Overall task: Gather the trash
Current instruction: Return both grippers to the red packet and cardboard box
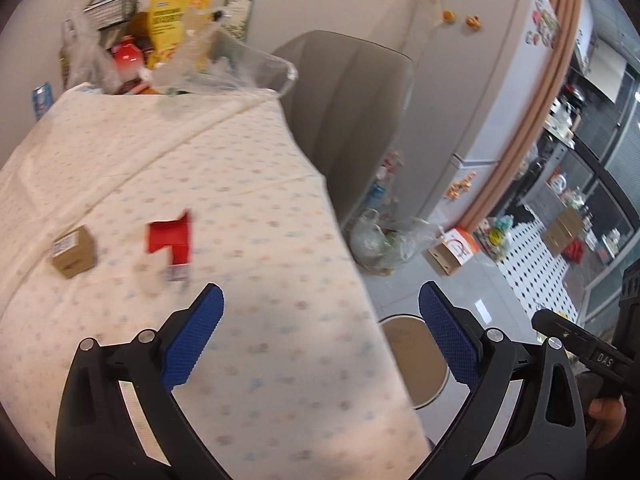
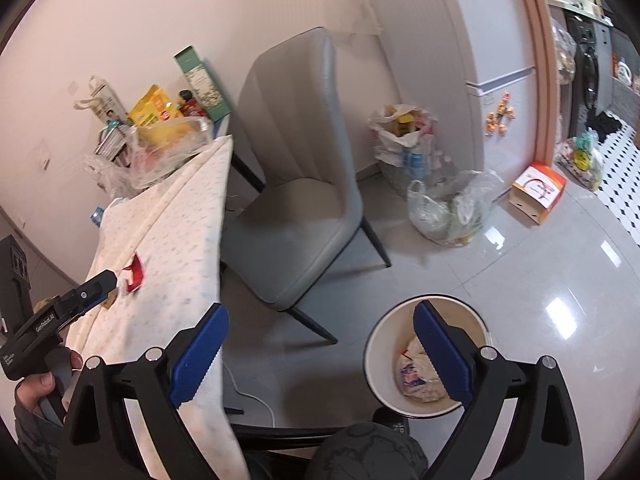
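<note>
- My left tongs [image 1: 320, 312] stand wide with nothing between the blue pads, over the counter [image 1: 248, 208] edge.
- My right tongs [image 2: 320, 332] are wide and empty too, above the floor by the bin [image 2: 378, 356].
- Crumpled wrappers [image 2: 416, 376] lie in the bin, which stands on the floor beside the counter.
- A red wrapper [image 1: 170, 236] lies on the counter's dotted cloth, with a small box [image 1: 74, 252] near it.
- A grey chair [image 2: 296, 200] stands past the counter; bags [image 2: 448, 208] of trash sit on the floor beyond it.
</note>
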Available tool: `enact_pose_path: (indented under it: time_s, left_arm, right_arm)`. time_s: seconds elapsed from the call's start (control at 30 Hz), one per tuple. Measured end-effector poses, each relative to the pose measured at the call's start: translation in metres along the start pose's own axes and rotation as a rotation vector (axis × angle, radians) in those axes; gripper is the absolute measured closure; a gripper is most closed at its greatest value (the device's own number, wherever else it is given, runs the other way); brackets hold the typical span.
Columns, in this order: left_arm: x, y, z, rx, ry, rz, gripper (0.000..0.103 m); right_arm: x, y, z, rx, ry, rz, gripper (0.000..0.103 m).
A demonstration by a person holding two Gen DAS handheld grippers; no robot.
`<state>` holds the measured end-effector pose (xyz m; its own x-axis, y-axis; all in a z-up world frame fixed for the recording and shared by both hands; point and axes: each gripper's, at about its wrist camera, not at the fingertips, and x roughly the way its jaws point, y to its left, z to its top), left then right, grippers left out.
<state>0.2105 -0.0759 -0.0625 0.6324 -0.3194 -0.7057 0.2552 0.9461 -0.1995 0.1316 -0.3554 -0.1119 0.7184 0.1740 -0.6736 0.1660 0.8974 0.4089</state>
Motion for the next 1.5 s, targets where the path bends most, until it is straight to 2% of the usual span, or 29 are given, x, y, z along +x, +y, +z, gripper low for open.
enact_pose_path:
  time_s: [0.33,0.77,0.87,1.13,1.5]
  left_arm:
    - [-0.046,0.078,-0.010,-0.128,-0.059,0.116,0.006]
    - [-0.078,0.146,-0.039,-0.264,-0.082,0.197,0.006]
    - [-0.082,0.157,-0.041,-0.278,-0.077,0.212,0.006]
    - [-0.093,0.185,-0.048,-0.326,-0.093,0.242,0.006]
    - [-0.092,0.210,-0.058,-0.369,-0.087,0.255,0.006]
  right_arm:
    - [0.023,0.083,0.004,-0.155,0.049,0.082,0.012]
    - [0.057,0.184,-0.006,-0.333,0.131,0.176,0.021]
    - [0.069,0.204,-0.010,-0.360,0.166,0.188,0.026]
    - [0.098,0.245,-0.021,-0.422,0.226,0.209,0.035]
    - [0.148,0.278,-0.025,-0.439,0.293,0.196,0.051]
